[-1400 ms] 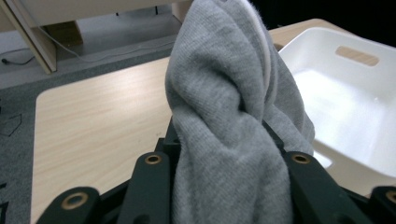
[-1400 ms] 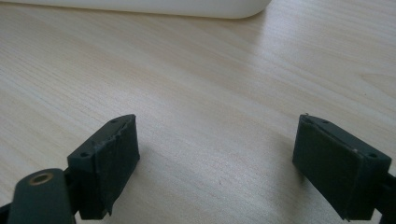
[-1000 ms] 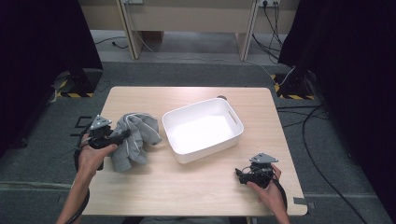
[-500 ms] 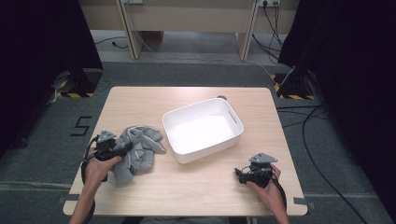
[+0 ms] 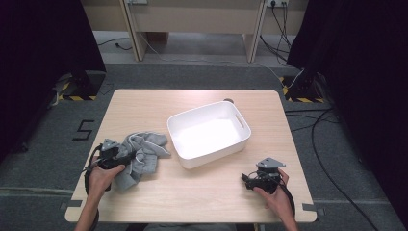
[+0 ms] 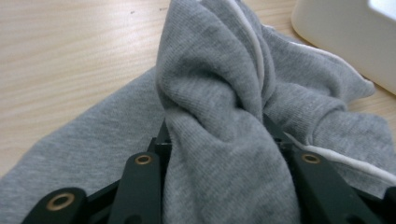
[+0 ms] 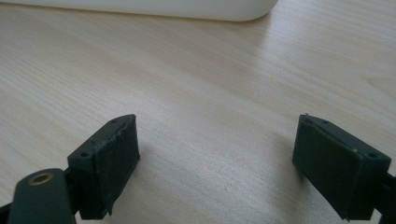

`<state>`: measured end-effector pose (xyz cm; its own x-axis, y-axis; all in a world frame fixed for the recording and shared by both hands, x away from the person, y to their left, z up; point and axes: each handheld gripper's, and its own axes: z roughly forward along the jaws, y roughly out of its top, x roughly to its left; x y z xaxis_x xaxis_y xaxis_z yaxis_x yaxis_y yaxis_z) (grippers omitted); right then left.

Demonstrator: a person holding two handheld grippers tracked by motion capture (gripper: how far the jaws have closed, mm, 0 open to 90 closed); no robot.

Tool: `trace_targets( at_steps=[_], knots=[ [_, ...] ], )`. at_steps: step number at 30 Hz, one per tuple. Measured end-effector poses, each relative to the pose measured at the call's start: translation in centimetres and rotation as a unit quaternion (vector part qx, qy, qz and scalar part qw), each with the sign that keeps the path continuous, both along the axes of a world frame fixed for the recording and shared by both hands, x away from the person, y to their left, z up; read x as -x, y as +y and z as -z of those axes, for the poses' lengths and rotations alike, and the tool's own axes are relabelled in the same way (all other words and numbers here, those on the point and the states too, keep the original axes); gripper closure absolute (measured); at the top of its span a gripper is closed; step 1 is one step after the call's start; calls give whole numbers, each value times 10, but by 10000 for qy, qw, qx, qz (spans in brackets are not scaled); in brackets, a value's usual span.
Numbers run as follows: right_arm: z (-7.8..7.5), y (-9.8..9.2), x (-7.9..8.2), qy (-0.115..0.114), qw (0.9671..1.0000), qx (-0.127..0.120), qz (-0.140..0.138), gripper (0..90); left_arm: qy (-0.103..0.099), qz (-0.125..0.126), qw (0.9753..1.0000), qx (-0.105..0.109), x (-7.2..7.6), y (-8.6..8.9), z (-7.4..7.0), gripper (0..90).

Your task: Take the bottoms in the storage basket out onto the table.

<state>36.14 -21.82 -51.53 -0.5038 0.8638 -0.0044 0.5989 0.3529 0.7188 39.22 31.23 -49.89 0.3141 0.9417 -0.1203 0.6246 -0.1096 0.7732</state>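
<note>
The left tool (image 5: 126, 157) is clamped on a bunched fold of the grey cloth (image 5: 139, 156), which lies on the counter (image 5: 202, 197) just left of the white bin (image 5: 208, 133). The right tool (image 5: 248, 181) rests near the front right corner, jaws wide and empty. Risk: the grip takes one fold only; on lifting, loose cloth may drag, snag the bin rim, or slip free.

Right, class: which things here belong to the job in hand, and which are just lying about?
In the job:
grey garment, bunched in the left gripper
white tub, beside it

Lying about:
right gripper, jaws apart over bare table
cables on the floor
</note>
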Motion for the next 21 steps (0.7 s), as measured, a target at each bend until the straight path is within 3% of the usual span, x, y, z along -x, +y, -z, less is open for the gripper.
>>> trace_targets(
  at_steps=[6, 13, 18, 21],
  knots=[
    [0, 0, 0, -7, 10000, -5, -6, 153, 23, -38, 9999, 109, -1, 2, 4, 588],
    [0, 0, 0, -1, 10000, -1, -7, 153, 120, -137, 9984, 541, -2, 8, 7, 540],
    [0, 0, 0, -2, 10000, -2, -13, 152, 283, -226, 9956, 863, -3, 11, 4, 402],
    [0, 0, 0, -1, 10000, -1, -13, 152, 278, -281, 9957, 832, -3, 12, 0, 304]
  ],
)
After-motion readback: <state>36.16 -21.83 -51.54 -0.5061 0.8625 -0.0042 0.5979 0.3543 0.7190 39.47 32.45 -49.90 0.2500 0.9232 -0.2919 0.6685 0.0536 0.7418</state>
